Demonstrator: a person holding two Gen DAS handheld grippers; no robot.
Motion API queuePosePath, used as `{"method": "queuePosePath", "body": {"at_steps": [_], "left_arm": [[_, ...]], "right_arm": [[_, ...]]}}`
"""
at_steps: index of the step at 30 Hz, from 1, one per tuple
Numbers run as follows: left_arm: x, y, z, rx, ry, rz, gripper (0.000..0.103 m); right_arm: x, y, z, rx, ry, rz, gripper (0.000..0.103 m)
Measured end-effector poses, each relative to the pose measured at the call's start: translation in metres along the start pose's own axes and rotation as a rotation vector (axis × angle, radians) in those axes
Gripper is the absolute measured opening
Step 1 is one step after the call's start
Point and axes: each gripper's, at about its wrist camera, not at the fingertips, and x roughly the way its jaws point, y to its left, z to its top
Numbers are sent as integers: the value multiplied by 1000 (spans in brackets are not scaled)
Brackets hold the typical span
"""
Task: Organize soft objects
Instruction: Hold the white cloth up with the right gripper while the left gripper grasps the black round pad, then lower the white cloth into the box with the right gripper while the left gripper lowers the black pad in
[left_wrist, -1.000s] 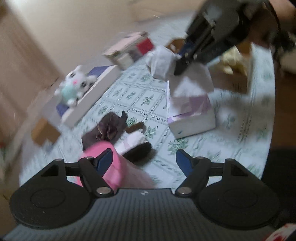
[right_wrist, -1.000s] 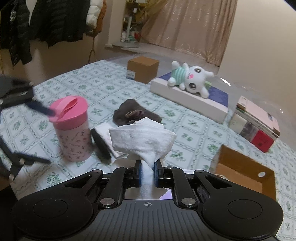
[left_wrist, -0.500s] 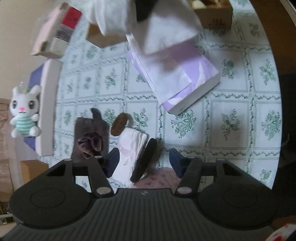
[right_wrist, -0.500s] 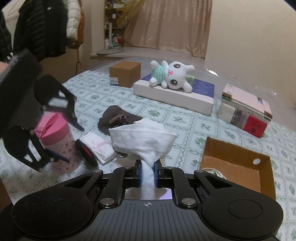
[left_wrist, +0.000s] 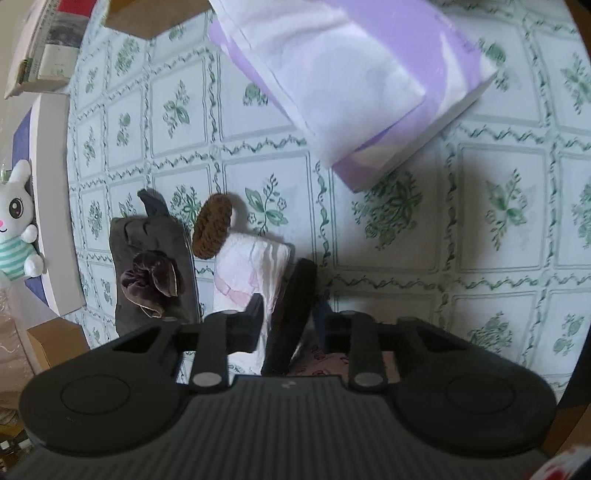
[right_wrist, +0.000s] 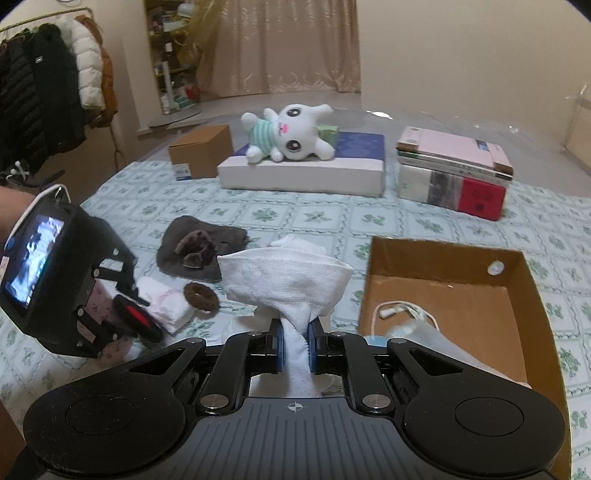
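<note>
Two tongs were busy: the right tongs (right_wrist: 295, 349) pinched a soft, light white cloth (right_wrist: 284, 277) by its bunched bottom, while the left tongs (left_wrist: 291, 321) had just been closing around a black band (left_wrist: 291, 314).

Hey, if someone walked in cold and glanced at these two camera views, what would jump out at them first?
Probably the white folded cloth pinched upright in the right gripper, dead centre, just left of the open cardboard box. Next, the white plush bunny sprawled on the flat white box at the far side of the green-patterned tablecloth. In the left wrist view, the left gripper, whose jaws have just been closing, straddles a black hair band standing on edge.
</note>
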Motion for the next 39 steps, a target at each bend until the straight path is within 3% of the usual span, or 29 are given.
{"method": "queuePosePath", "body": {"at_steps": [2,7,15,29,39], "left_arm": [[3,2,0,-11,11,2,16],[-4,10,-3,-49,-9,19,11],[-49,34,-16,-240,-144,42,10],[-146,66,-45,-626,-445,28,10],[-187,74,-57,-921,-698,-89,10]], "right_arm": [[0,-3,-1,10,-2,-6,12],[-4,-4,-4,24,-7,-18,12],[-16,1,-3,31,-25,-33,12],[-51,18,0,47,-69,-64,12],[-100,0,0,144,-149,-99,12]]}}
